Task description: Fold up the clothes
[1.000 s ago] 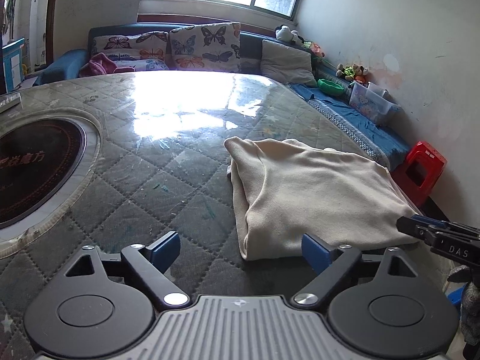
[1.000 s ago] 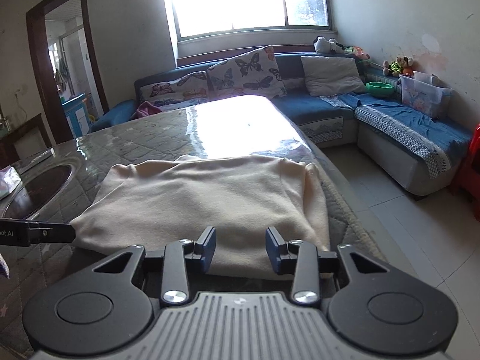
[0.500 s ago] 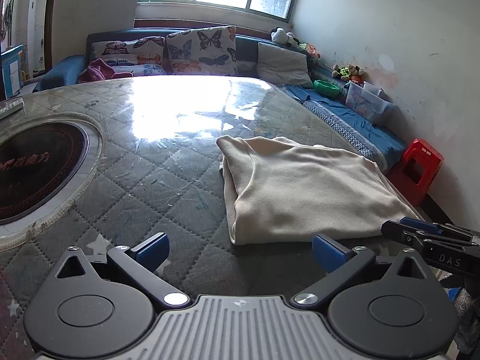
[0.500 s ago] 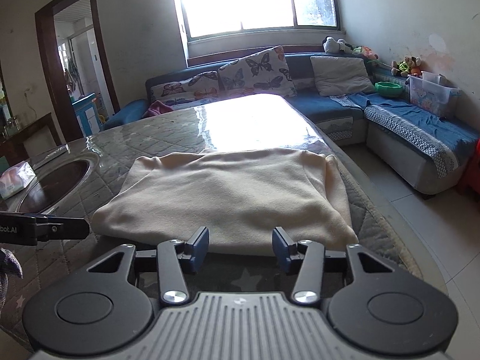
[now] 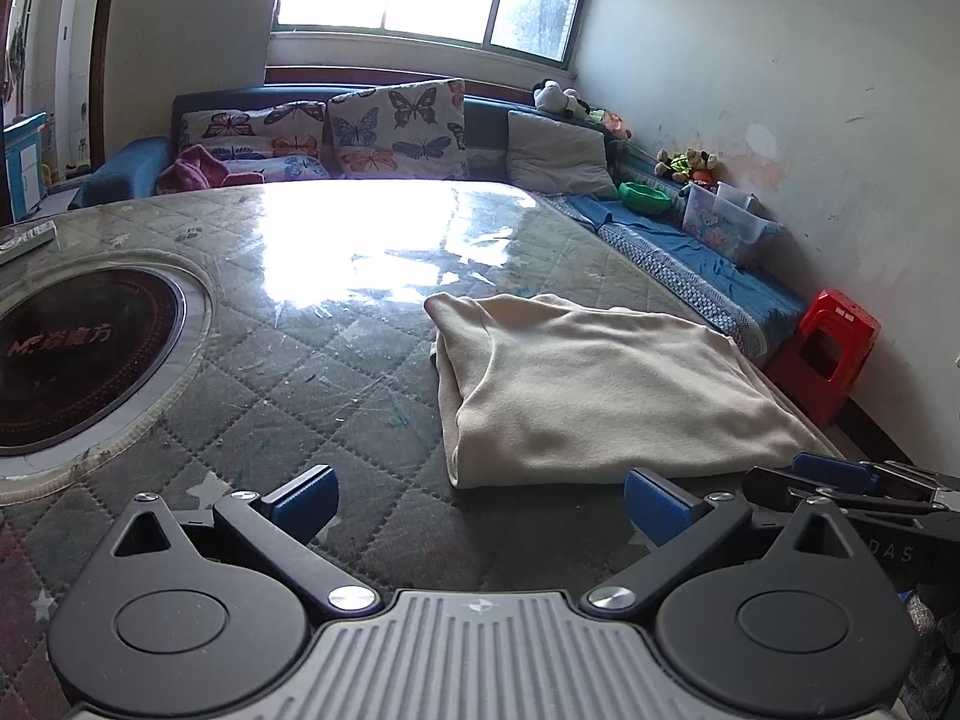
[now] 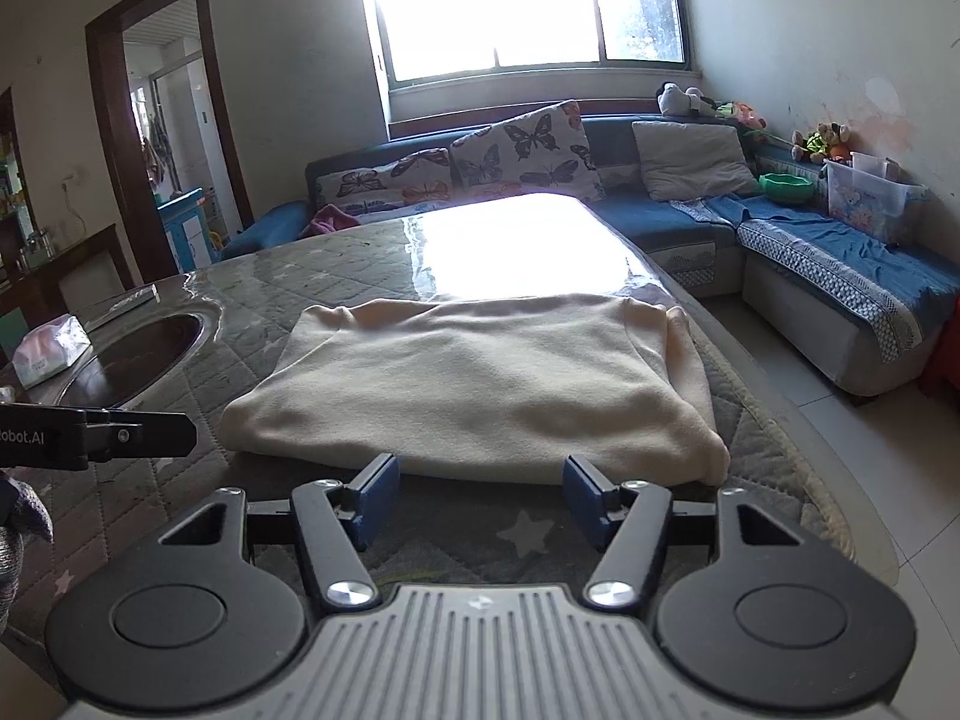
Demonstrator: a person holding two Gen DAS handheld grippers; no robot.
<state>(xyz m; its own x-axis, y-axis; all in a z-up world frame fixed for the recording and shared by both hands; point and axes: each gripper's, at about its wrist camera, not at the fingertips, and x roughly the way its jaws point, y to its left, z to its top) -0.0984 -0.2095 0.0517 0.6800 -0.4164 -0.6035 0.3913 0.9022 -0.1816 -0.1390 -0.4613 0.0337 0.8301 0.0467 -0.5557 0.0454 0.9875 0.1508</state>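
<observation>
A cream garment (image 5: 600, 384) lies folded flat on the quilted table (image 5: 288, 360), near its right edge; it also shows in the right wrist view (image 6: 480, 384). My left gripper (image 5: 480, 507) is open and empty, just short of the garment's near left corner. My right gripper (image 6: 480, 501) is open and empty, right at the garment's near edge, not touching it. The right gripper's fingers (image 5: 840, 480) show at the left wrist view's right side. The left gripper's arm (image 6: 96, 432) shows at the right wrist view's left side.
A round dark inset plate (image 5: 78, 354) sits in the table's left part. A tissue pack (image 6: 48, 348) lies beside it. A blue sofa (image 6: 840, 258) with butterfly cushions wraps the far and right sides. A red stool (image 5: 828, 354) stands right of the table.
Both grippers have drawn back from the garment and risen a little. The right gripper's jaws have opened wider. The garment has not moved.
</observation>
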